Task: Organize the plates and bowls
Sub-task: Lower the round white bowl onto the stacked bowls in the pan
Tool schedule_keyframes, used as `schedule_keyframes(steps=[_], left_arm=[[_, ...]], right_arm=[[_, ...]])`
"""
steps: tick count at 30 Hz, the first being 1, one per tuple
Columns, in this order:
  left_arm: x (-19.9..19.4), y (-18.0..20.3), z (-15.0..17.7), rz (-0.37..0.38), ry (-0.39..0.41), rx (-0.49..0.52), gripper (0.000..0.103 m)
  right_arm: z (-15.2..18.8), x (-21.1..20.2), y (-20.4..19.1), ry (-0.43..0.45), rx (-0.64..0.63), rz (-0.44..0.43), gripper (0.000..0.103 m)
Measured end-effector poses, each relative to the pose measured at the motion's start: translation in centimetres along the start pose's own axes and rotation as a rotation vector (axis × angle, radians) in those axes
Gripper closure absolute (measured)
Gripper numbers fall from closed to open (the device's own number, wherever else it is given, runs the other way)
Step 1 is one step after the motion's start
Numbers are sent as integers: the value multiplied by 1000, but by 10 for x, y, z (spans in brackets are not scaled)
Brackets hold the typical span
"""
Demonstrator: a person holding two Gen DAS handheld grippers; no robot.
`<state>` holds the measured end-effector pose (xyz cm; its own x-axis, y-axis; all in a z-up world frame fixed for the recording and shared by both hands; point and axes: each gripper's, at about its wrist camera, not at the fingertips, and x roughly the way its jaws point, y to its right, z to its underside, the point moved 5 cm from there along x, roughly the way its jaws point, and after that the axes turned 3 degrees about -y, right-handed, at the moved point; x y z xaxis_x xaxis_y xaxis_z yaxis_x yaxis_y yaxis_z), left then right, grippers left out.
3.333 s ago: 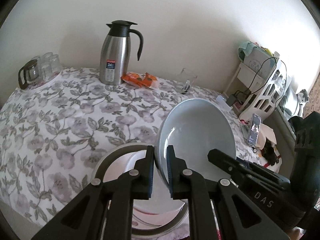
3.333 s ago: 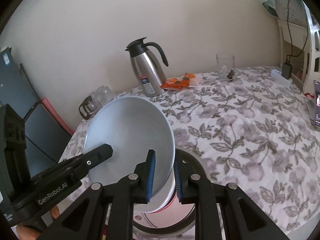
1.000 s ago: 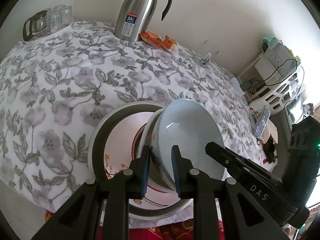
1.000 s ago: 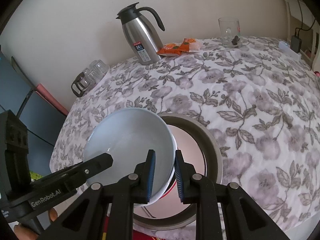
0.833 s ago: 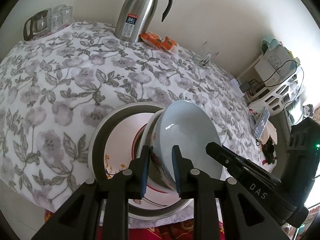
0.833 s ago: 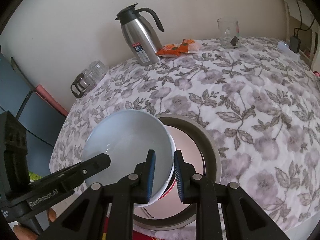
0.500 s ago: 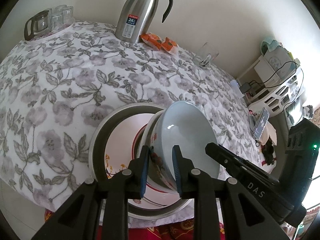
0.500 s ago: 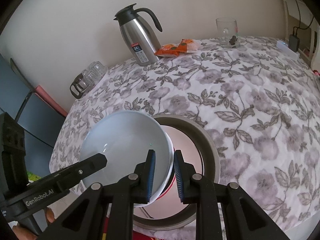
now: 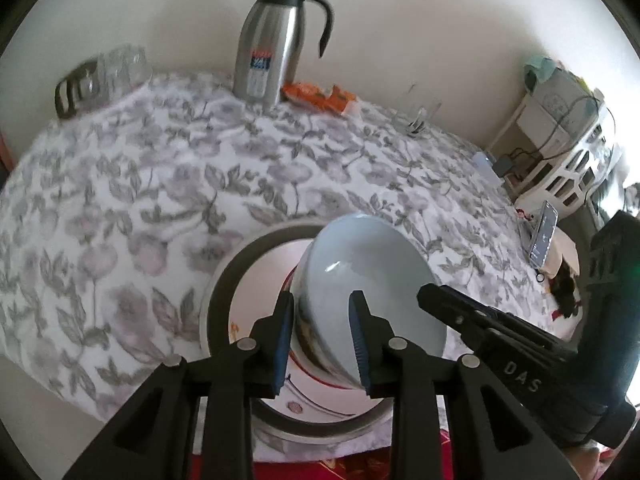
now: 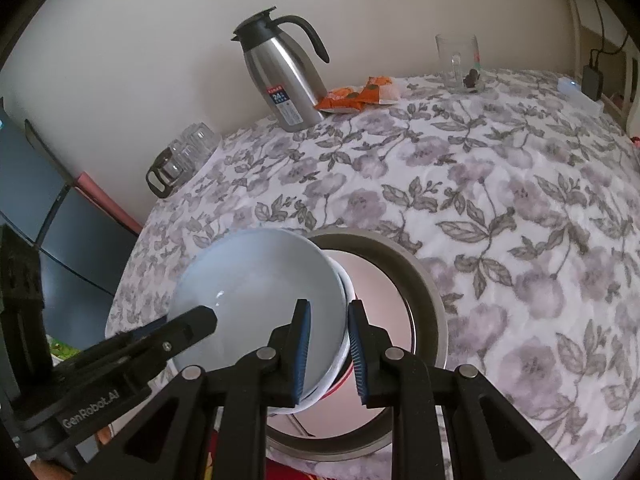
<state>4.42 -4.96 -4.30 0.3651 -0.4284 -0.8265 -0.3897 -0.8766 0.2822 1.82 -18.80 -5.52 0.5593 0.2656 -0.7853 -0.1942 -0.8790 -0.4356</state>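
Lowered from its earlier tilt above the table, the pale blue bowl (image 9: pixel 372 280) now sits in another bowl on the plate (image 10: pixel 424 280) near the table's front edge. The left gripper (image 9: pixel 320 336) has just been opening; its pads now stand clear of the rim between them. The right gripper (image 10: pixel 326 350) pinches the opposite rim. Stacking looks nearly finished. A steel jug (image 9: pixel 272 52), snack packets (image 9: pixel 320 96) and a glass (image 10: pixel 458 62) stand along the far edge, well apart.
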Motion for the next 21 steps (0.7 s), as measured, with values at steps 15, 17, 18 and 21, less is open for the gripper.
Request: schedule_keyframes(steps=[15,17,18,21], left_arm=[[3,-9,-2,-11,10,-50,65],[5,-14,-2,-19,10,-64,65],[6,-16,-3,-23,9,-70,65],[9,-20,-3,-10,2,-85,71]], right_arm=[[0,0,2,-1,12,-17,81],[0,0,2,-3,13,-19,81],[0,-1,2,-3,13,-18,81],[0,-1,2,0,19,-23,81]])
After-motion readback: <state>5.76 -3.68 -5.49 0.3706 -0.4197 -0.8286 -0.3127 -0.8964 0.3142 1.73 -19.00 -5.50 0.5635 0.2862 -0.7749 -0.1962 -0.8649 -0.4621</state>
